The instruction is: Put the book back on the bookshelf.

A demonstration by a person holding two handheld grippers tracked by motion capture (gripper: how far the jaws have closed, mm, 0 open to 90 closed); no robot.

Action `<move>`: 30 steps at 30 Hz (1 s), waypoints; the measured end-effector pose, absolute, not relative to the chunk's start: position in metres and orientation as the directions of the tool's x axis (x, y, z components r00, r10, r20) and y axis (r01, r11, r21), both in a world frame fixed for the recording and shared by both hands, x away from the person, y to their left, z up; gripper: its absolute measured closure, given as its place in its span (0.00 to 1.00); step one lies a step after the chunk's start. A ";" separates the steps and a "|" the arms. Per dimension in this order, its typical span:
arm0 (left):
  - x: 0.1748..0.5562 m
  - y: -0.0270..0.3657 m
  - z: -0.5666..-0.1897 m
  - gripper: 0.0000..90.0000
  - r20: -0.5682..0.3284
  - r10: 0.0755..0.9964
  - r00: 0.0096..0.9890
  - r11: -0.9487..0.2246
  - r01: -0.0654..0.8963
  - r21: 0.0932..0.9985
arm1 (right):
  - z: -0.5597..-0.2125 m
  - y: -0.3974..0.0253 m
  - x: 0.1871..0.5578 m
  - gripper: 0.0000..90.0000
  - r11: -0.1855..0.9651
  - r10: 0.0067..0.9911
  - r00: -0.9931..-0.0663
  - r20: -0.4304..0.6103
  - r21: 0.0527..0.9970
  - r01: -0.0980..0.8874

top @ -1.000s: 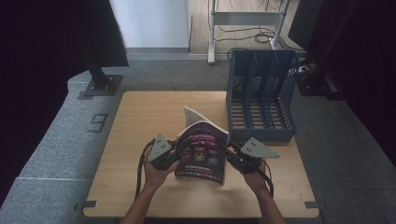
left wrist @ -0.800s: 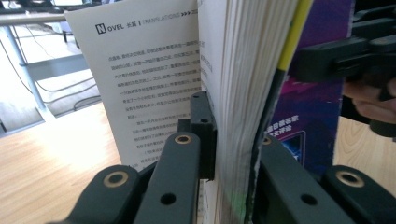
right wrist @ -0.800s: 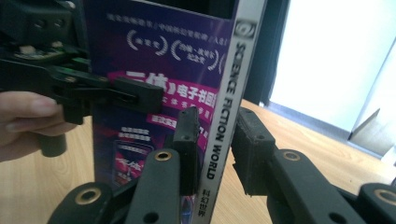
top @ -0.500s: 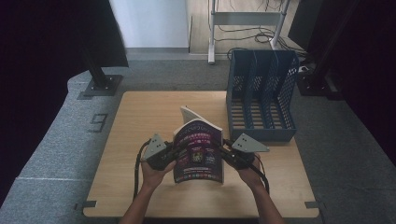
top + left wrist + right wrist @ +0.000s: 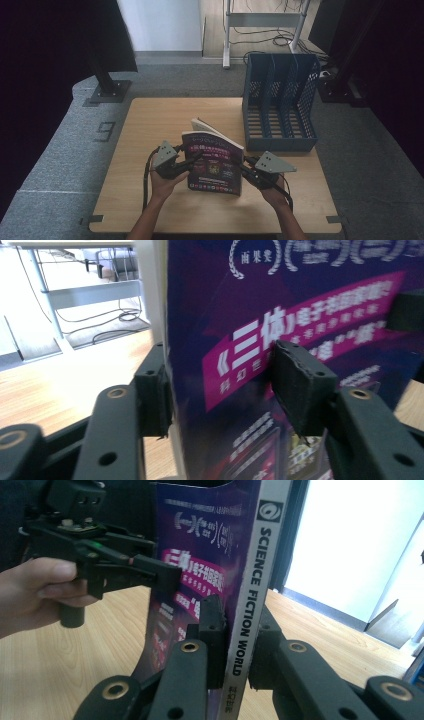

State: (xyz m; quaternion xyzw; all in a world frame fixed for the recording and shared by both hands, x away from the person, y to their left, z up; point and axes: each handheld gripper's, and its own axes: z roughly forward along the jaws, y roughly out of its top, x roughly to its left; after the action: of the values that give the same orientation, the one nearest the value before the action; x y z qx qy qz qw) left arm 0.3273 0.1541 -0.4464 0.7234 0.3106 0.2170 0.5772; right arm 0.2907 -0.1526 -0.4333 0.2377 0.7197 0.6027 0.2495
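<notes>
— Surface, room?
— I see a wooden table (image 5: pixel 150 125); grey carpet; blue file rack (image 5: pixel 280 102) far right.
— Tongs?
— Left gripper (image 5: pixel 192 159) and right gripper (image 5: pixel 241 167) both clamped on the magazine (image 5: pixel 215 162); upright, mid-table.

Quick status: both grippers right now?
Left gripper: shut on the magazine, clamping its open edge.
Right gripper: shut on the magazine's spine.

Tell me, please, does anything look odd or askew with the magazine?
The magazine is held upright between the left gripper and right gripper, but its far pages fan open behind the cover. It leans slightly. No damage is visible.
</notes>
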 end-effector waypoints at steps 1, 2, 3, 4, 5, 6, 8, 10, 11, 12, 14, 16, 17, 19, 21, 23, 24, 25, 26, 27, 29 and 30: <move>0.329 0.155 -0.447 0.46 -0.049 0.696 0.717 -0.139 0.202 0.969 | -0.433 -0.153 0.290 0.89 0.160 0.642 -0.763 -0.071 0.986 0.042; 0.331 0.155 -0.447 0.45 -0.053 0.691 0.721 -0.141 0.207 0.968 | -0.433 -0.154 0.290 0.89 0.159 0.640 -0.765 -0.071 0.986 0.042; 0.332 0.155 -0.448 0.43 -0.058 0.688 0.723 -0.140 0.211 0.967 | -0.433 -0.154 0.289 0.89 0.159 0.638 -0.766 -0.071 0.986 0.041; 0.334 0.154 -0.448 0.43 -0.062 0.683 0.728 -0.138 0.213 0.967 | -0.433 -0.154 0.289 0.89 0.159 0.639 -0.766 -0.072 0.986 0.040; 0.335 0.154 -0.448 0.43 -0.068 0.680 0.730 -0.135 0.216 0.967 | -0.433 -0.154 0.289 0.89 0.159 0.638 -0.766 -0.072 0.986 0.040; 0.336 0.153 -0.447 0.42 -0.068 0.680 0.730 -0.137 0.217 0.966 | -0.433 -0.154 0.289 0.89 0.159 0.639 -0.766 -0.072 0.986 0.040; 0.338 0.152 -0.447 0.40 -0.069 0.679 0.731 -0.141 0.222 0.965 | -0.434 -0.154 0.289 0.89 0.160 0.636 -0.768 -0.074 0.986 0.038; 0.342 0.153 -0.446 0.35 -0.062 0.681 0.730 -0.159 0.230 0.960 | -0.433 -0.154 0.289 0.89 0.161 0.635 -0.769 -0.075 0.986 0.037; 0.344 0.154 -0.445 0.33 -0.057 0.685 0.727 -0.160 0.227 0.961 | -0.433 -0.154 0.288 0.89 0.162 0.633 -0.770 -0.075 0.986 0.037; 0.346 0.156 -0.444 0.33 -0.064 0.684 0.726 -0.152 0.227 0.962 | -0.433 -0.154 0.288 0.89 0.163 0.632 -0.771 -0.077 0.986 0.035; 0.349 0.158 -0.443 0.30 -0.076 0.680 0.730 -0.143 0.233 0.962 | -0.433 -0.153 0.287 0.89 0.163 0.628 -0.774 -0.079 0.986 0.032; 0.351 0.157 -0.442 0.27 -0.079 0.668 0.740 -0.144 0.232 0.962 | -0.433 -0.153 0.286 0.89 0.164 0.621 -0.780 -0.082 0.986 0.027; 0.352 0.155 -0.442 0.26 -0.071 0.664 0.745 -0.153 0.228 0.962 | -0.433 -0.153 0.286 0.89 0.164 0.618 -0.782 -0.082 0.986 0.026; 0.353 0.152 -0.441 0.24 -0.066 0.647 0.759 -0.169 0.228 0.959 | -0.433 -0.154 0.287 0.89 0.162 0.615 -0.785 -0.079 0.986 0.027; 0.355 0.150 -0.441 0.23 -0.071 0.628 0.775 -0.176 0.230 0.957 | -0.433 -0.154 0.288 0.89 0.160 0.613 -0.786 -0.075 0.987 0.030; 0.356 0.148 -0.441 0.23 -0.078 0.610 0.788 -0.176 0.230 0.957 | -0.434 -0.154 0.288 0.89 0.157 0.612 -0.787 -0.072 0.987 0.032; 0.356 0.147 -0.441 0.23 -0.079 0.605 0.792 -0.176 0.229 0.957 | -0.434 -0.154 0.288 0.89 0.156 0.611 -0.788 -0.072 0.987 0.031; 0.356 0.147 -0.441 0.23 -0.076 0.606 0.792 -0.179 0.229 0.957 | -0.434 -0.154 0.288 0.89 0.156 0.611 -0.788 -0.072 0.987 0.030; 0.356 0.147 -0.441 0.23 -0.079 0.608 0.790 -0.177 0.232 0.956 | -0.434 -0.154 0.288 0.89 0.157 0.610 -0.789 -0.073 0.987 0.029; 0.356 0.147 -0.441 0.23 -0.082 0.609 0.789 -0.175 0.235 0.956 | -0.434 -0.154 0.288 0.88 0.159 0.609 -0.789 -0.077 0.987 0.026; 0.355 0.147 -0.440 0.23 -0.086 0.611 0.787 -0.174 0.239 0.955 | -0.433 -0.154 0.288 0.88 0.163 0.606 -0.791 -0.082 0.986 0.022; 0.355 0.147 -0.440 0.23 -0.087 0.612 0.786 -0.174 0.240 0.955 | -0.433 -0.153 0.288 0.87 0.165 0.605 -0.792 -0.084 0.986 0.021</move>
State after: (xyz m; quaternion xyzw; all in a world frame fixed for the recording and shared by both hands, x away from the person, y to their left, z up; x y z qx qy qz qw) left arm 0.3551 0.1471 -0.4404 0.7489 0.2844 0.1610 0.5765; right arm 0.2877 -0.1534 -0.4333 0.2158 0.7246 0.6091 0.2395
